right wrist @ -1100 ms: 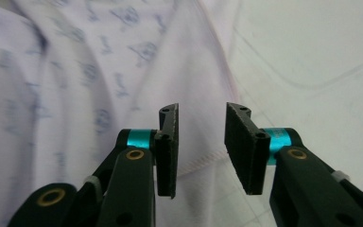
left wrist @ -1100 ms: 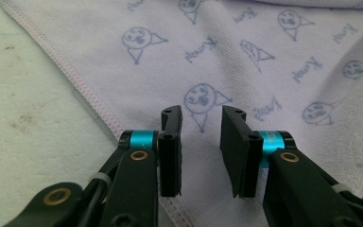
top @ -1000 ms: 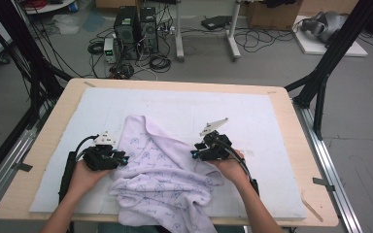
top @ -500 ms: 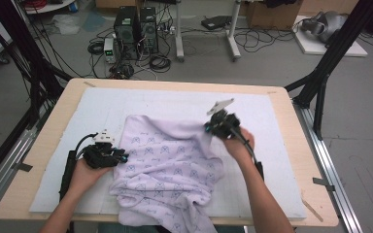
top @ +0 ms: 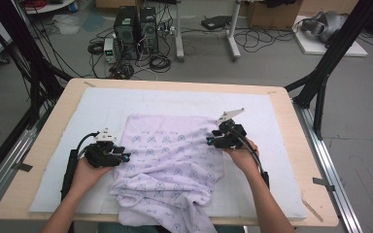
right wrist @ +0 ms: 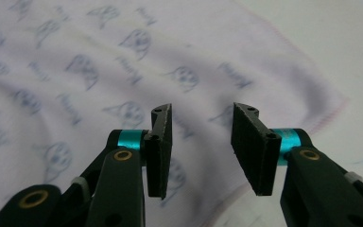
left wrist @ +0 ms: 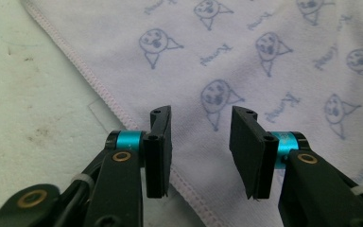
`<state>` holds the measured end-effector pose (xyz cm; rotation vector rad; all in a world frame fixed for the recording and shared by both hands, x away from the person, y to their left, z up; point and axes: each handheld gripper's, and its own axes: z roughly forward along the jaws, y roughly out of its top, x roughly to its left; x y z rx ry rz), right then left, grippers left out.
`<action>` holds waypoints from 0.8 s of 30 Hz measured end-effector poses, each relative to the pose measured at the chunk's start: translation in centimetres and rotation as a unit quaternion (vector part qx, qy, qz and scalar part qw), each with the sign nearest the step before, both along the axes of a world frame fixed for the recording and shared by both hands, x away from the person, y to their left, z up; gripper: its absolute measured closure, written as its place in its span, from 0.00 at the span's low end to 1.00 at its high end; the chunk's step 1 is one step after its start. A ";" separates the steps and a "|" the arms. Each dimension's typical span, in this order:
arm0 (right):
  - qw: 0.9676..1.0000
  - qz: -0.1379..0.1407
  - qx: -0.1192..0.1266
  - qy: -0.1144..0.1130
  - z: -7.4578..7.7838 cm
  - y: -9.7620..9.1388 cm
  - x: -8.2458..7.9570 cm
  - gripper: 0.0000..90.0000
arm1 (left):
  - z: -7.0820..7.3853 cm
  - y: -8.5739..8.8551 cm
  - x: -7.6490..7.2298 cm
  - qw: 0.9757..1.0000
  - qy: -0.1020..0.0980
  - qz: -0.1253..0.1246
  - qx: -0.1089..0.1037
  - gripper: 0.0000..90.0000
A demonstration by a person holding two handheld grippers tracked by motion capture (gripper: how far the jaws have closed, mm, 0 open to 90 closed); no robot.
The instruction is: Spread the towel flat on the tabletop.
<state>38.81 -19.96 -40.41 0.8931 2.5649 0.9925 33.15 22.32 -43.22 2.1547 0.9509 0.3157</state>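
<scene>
Since a second ago the towel [top: 167,165] has gone from a bunched heap to a sheet whose far half lies flat, and both grippers have just been opening their jaws with nothing pinched between them; that reads as a release after a pull, so the spreading looks well along on the far side and unfinished on the near side. The right gripper [top: 212,140] has drawn out to the right, taking the cloth's far right part with it, and now hangs with its black jaws apart just above the towel, the stitched hem [right wrist: 312,125] running a little beyond and to the right of its fingertips. The left gripper [top: 124,157] has kept its place; its jaws stand apart too, straddling the towel's left hem [left wrist: 94,85], with printed cloth under the right fingertip and the white table cover [left wrist: 28,109] just left of the left one. The towel is soft, pale lilac terry with a short nap, printed with small blue cat faces and script, and bound by a narrow pinkish seam. Near the person's edge, behind both sets of fingertips, it is crumpled in thick folds that hang over the wooden table [top: 291,104].
</scene>
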 end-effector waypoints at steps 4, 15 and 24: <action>1.000 0.026 0.015 0.009 -0.2 -0.1 -2.0 0.64 | -0.1 0.0 -0.5 1.000 0.003 -0.003 0.002 0.62; 0.996 0.074 -0.013 0.042 -2.8 0.3 -4.6 0.87 | -0.4 -0.3 -0.7 0.999 -0.016 -0.013 0.035 0.96; 0.999 0.044 -0.014 0.009 -1.8 -0.8 -3.0 0.98 | 0.4 -0.4 1.2 0.998 -0.044 0.031 0.013 0.97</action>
